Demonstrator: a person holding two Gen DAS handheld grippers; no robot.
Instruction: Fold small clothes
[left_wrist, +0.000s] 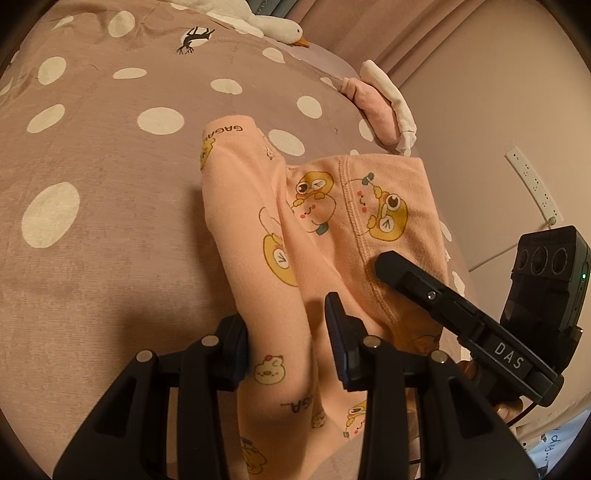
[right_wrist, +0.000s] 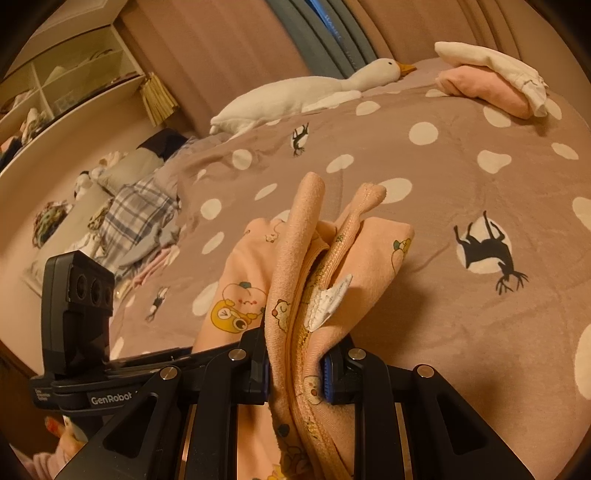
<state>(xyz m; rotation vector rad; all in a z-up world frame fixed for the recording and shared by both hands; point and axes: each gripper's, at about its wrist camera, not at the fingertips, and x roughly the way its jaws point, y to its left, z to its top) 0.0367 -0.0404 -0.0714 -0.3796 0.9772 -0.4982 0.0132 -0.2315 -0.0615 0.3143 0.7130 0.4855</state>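
Pink bedspread (left_wrist: 110, 206) with white dots, stuffed goose (right_wrist: 314, 88) and folded pile (right_wrist: 491, 85) near the far edge, peach pajama pants (left_wrist: 258, 229) draped across the middle. Left gripper (left_wrist: 288, 332) closed partway around a bunched pant leg; right gripper (right_wrist: 295, 373) pinched tight on the gathered waistband, white label sticking out. Likely trouble: loose leg cloth slipping from the wider left jaws, uneven pull skewing the fold, thick waistband bunching instead of lying flat.
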